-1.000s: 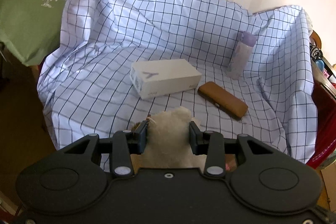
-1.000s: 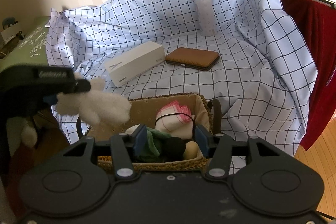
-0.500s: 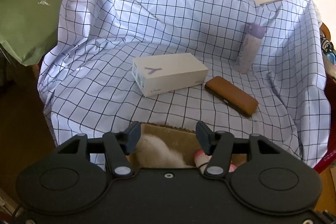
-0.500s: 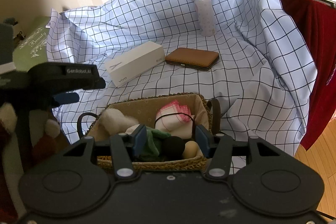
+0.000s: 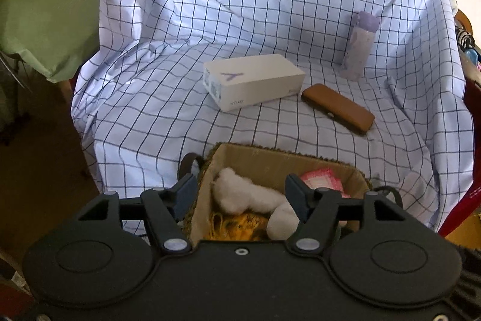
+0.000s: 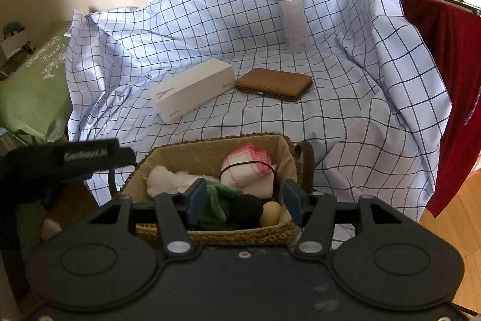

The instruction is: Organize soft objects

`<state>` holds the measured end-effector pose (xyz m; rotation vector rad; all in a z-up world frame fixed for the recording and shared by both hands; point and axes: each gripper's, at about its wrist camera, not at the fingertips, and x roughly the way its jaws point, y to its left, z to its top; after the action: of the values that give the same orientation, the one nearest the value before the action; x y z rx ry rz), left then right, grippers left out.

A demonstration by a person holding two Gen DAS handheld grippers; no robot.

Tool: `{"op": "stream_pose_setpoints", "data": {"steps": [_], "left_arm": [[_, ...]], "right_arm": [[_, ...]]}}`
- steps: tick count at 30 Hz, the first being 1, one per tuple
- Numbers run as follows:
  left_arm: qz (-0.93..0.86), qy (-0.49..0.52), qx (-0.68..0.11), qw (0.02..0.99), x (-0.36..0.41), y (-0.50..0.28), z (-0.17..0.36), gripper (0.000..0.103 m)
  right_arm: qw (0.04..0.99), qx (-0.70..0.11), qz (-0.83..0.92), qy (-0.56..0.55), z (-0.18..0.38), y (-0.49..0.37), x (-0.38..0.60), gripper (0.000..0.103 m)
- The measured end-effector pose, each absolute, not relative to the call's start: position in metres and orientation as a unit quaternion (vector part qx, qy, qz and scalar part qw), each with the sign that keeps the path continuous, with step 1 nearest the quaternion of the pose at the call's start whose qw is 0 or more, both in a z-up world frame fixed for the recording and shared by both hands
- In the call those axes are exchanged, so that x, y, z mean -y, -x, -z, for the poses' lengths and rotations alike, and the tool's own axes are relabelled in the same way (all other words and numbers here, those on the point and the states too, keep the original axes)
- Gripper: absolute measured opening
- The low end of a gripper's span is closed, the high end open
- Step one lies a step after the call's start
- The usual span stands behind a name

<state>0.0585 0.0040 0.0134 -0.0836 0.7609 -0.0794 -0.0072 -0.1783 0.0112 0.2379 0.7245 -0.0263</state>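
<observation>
A woven basket [image 6: 210,233] with a tan lining [image 5: 270,161] stands at the near edge of the checked cloth. In it lie a white plush toy [image 5: 240,194] [image 6: 168,179], a pink-and-white folded cloth [image 6: 249,167] [image 5: 321,181], a green cloth [image 6: 219,197], a black ball [image 6: 246,208], a beige egg shape [image 6: 270,214] and something yellow [image 5: 237,226]. My left gripper [image 5: 242,196] is open and empty above the basket's left end, and it shows at the left in the right wrist view [image 6: 99,158]. My right gripper [image 6: 243,202] is open and empty over the basket's near side.
On the checked cloth [image 5: 150,110] lie a white box [image 5: 252,81] [image 6: 192,89], a brown case [image 5: 338,109] [image 6: 273,83] and a standing lilac bottle [image 5: 359,45] [image 6: 291,18]. A green bag [image 5: 45,14] sits left. A red cloth [image 6: 451,80] hangs right.
My left gripper opened and let go of the white plush toy, which dropped into the basket. The left gripper then drew back and up. The right gripper stayed still.
</observation>
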Motion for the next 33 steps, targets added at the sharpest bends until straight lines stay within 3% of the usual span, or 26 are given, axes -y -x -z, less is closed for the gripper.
{"op": "stream_pose_setpoints", "data": {"steps": [22,26,33], "left_arm": [[0.034,0.032,-0.394,0.918,-0.013,-0.034,-0.001,0.066],[0.031,0.034,-0.393,0.918,-0.015,-0.028,0.001,0.08],[0.029,0.023,-0.389,0.92,-0.012,-0.025,0.0,0.087]], "right_arm": [[0.93,-0.353,0.021,-0.097,-0.014,0.011,0.177,0.071],[0.93,-0.355,0.022,-0.097,-0.013,0.011,0.177,0.074],[0.926,-0.363,0.028,-0.097,-0.012,0.01,0.179,0.081]]}}
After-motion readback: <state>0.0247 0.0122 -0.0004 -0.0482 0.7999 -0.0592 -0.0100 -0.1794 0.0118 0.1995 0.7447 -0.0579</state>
